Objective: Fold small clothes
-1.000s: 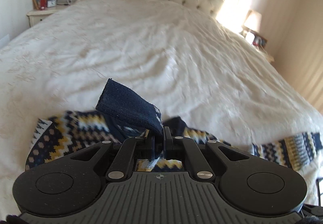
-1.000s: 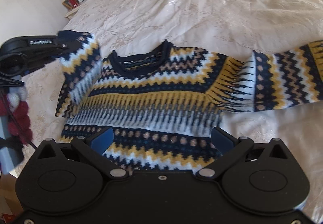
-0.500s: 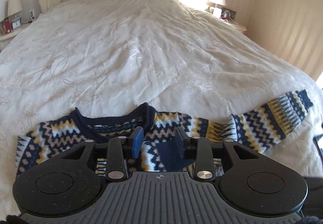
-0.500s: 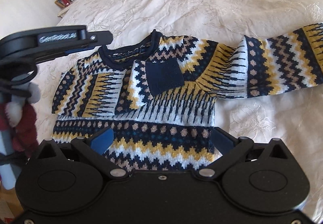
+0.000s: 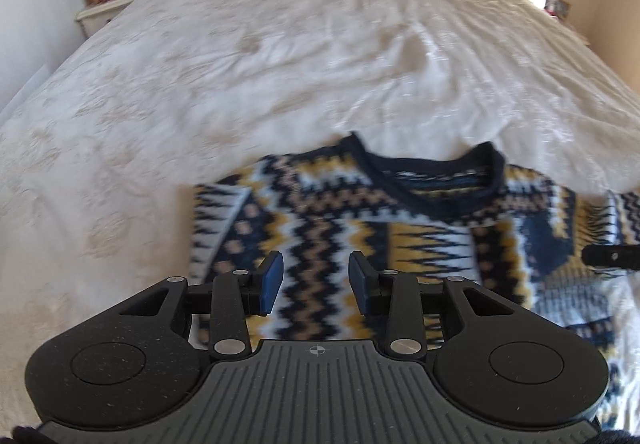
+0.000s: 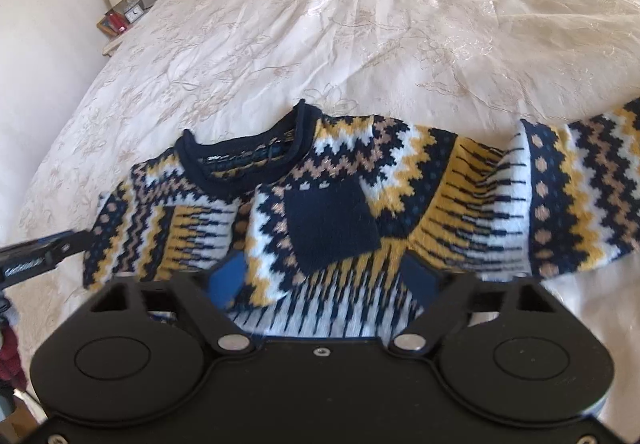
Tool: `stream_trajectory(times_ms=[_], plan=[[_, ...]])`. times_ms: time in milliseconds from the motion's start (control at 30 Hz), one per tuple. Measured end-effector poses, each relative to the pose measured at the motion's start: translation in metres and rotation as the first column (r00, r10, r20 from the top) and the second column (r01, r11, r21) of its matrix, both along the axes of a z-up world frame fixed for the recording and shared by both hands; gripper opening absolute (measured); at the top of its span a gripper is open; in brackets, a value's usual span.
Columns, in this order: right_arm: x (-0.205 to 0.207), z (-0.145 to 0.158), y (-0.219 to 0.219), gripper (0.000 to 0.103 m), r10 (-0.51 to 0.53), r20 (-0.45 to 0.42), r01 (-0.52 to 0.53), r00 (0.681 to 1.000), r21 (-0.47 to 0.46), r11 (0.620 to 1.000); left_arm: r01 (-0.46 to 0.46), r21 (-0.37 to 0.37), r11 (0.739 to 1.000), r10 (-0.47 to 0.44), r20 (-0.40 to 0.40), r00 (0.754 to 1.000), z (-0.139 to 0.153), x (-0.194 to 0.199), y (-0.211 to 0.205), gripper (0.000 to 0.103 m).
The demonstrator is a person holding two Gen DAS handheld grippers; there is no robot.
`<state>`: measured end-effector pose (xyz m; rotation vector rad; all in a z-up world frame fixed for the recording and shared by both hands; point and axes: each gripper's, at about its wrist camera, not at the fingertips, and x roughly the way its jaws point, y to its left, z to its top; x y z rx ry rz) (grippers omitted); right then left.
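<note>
A patterned sweater [image 6: 352,211] in navy, yellow, white and tan is lying flat on the white bed [image 6: 360,43]. One sleeve is lying folded across its chest, the navy cuff [image 6: 332,224] on top; the other sleeve [image 6: 580,187] is stretching out sideways. The left gripper [image 5: 316,284] is hovering over the folded side, jaws narrowly apart and gripping nothing. The right gripper [image 6: 324,280] is closing, its pads hanging over the knit without pinching it. White lettering on the left gripper's side is showing but is too blurred to read.

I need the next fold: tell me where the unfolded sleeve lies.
In the right wrist view the unfolded sleeve stretches flat on the bedspread toward the frame's right edge, beyond the sweater body's right shoulder.
</note>
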<state>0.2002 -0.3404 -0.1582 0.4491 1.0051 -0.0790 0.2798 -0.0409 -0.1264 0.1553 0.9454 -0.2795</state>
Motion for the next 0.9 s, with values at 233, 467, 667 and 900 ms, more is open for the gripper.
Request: stream_trajectory(times_ms=[233, 467, 667, 900], plan=[[0.028, -0.028, -0.017, 0.071, -0.060, -0.043, 0.061, 0.997, 0.018, 0.998, -0.088, -0.005, 0.996, 0.088, -0.038, 0.995, -0.008, 0.007, 0.036, 0.035], [0.049, -0.045, -0.008, 0.057, 0.001, -0.102, 0.001, 0.995, 0.017, 1.000, -0.120, -0.017, 0.993, 0.119, -0.084, 0.989, -0.020, 0.007, 0.044, 0.035], [0.046, -0.034, 0.000, 0.020, 0.046, -0.080, -0.046, 0.996, -0.005, 0.999, -0.115, -0.017, 0.993, 0.113, -0.090, 0.989, -0.023, 0.013, 0.042, 0.035], [0.015, -0.002, -0.014, 0.019, 0.001, -0.040, -0.005, 0.999, -0.085, 0.996, -0.082, -0.023, 0.996, 0.080, -0.076, 0.994, -0.025, 0.027, 0.030, 0.035]])
